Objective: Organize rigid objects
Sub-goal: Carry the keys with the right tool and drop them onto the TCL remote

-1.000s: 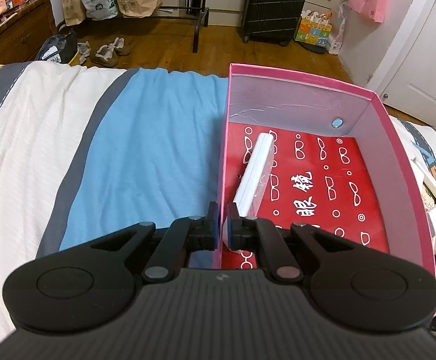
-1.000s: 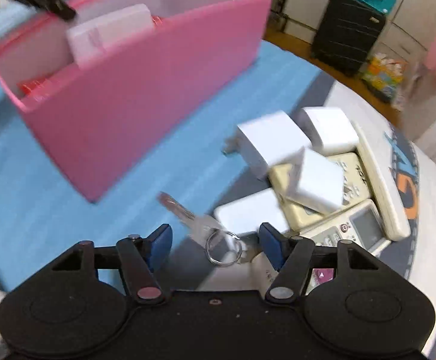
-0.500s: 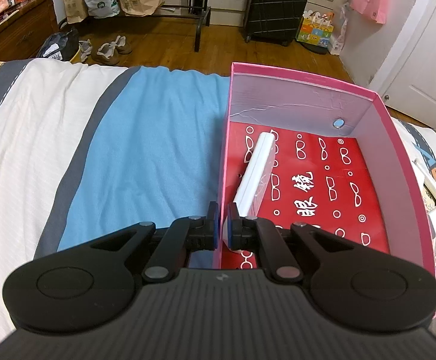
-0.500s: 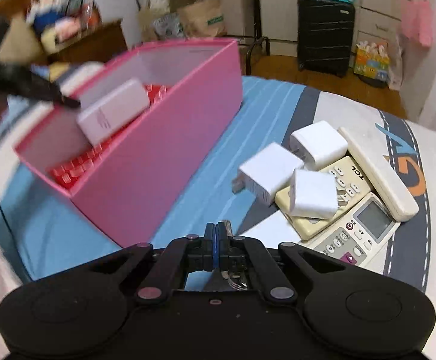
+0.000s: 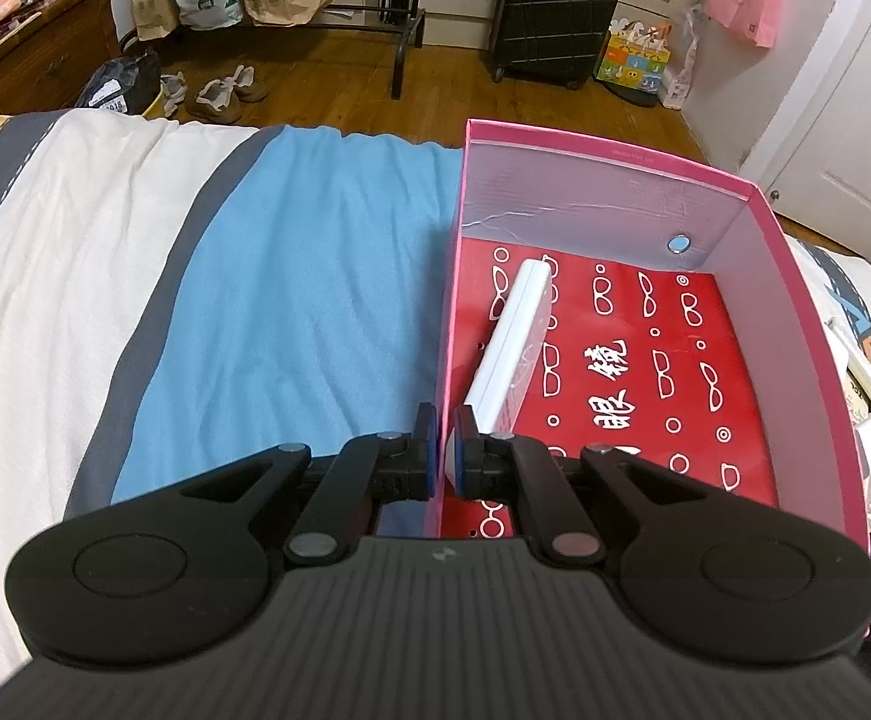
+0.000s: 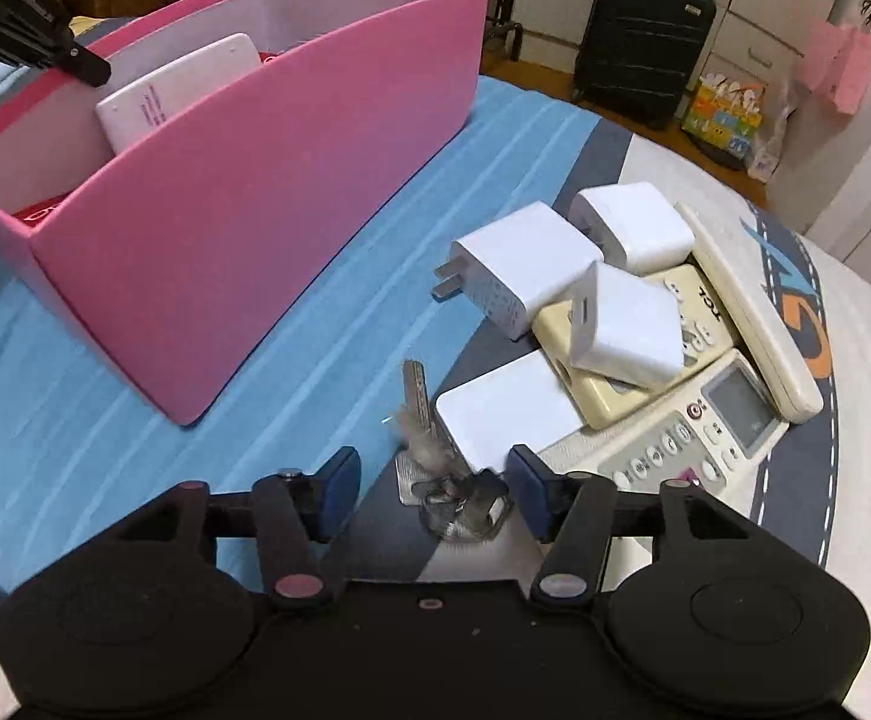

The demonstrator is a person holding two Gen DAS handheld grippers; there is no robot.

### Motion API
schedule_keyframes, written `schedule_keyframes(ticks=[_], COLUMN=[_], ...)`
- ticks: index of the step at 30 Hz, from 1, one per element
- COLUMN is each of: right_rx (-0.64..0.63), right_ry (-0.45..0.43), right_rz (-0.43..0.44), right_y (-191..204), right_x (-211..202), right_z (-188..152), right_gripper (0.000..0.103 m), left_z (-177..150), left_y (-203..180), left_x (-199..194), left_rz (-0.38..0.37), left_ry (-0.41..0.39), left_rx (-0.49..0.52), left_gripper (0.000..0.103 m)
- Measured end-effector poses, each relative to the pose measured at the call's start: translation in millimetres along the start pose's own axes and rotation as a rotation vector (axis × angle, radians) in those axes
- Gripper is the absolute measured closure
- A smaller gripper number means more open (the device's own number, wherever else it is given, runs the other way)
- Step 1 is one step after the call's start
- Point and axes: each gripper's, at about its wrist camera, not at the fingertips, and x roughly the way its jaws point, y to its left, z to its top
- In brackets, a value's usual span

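A bed [image 5: 291, 312] with blue, white and grey stripes fills a room with a wood floor [image 5: 327, 78]. The left claw [image 5: 440, 451] stays pinched on the pink box's [image 5: 448, 324] wall. Only the right view shows the keys [image 6: 435, 468], between the right claw's [image 6: 432, 480] just-opened, untouching fingers; chargers [image 6: 525, 276] lie beyond.

Even, slightly dim indoor light, soft shadows, strong fisheye bending at edges, motion blur on the keys [image 6: 441, 474].
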Motion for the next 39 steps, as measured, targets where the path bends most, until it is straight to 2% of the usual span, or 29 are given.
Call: schedule_keyframes(ticks=[1,2,3,8,13,16,22,26,31,34,39], right_rx=[-0.014,-0.017,-0.004,0.118,0.311,0.379,0.420,0.394,0.374,0.367,0.445], right_ry=[-0.003,-0.011,-0.018,-0.077,-0.160,-0.231,-0.367,-0.425,-0.369,-0.308,-0.206], right_rz=[-0.010,-0.014,-0.022,0.022,0.136,0.218,0.292,0.402,0.554,0.580,0.622], right_y=[3.1,4.7,4.8,-10.6,-40.7,-52.2,-51.3,-41.4,-9.8,13.7,34.4], right_x=[-1.7,-4.2,-8.2,-28.0,-41.1,-52.2,-81.0,-105.3,-95.4,-68.8,-4.6], right_z=[-0.5,-1.6,-3.4,-5.2,-0.6,0.9,7.3,39.3,101.8,140.5,193.1], right_gripper=[0.049,0.071,0.086,0.097,0.098,0.098,0.098,0.098,0.098,0.098,0.098], left_z=[0.1,0.0,0.1,-0.3,-0.4,-0.7,-0.7,-0.8,-0.4,-1.2,-1.3], left_y=[0.0,0.2,0.2,-0.1,0.9,1.7,2.6,6.3,8.2,9.5,12.7], left_x=[0.3,0.3,0.2,0.3,1.0,1.1,1.1,0.3,-1.2,-1.1,-0.7], left_rz=[0.001,0.000,0.000,-0.003,-0.006,-0.008,-0.017,-0.030,-0.036,-0.040,-0.056], left_ry=[0.000,0.000,0.000,0.001,0.001,0.001,0.003,0.001,-0.004,-0.006,-0.007], left_rx=[0.001,0.000,-0.001,-0.006,-0.014,-0.016,-0.030,-0.042,-0.052,-0.055,-0.060], left_gripper=[0.098,0.098,0.098,0.098,0.098,0.098,0.098,0.098,0.099,0.099,0.099])
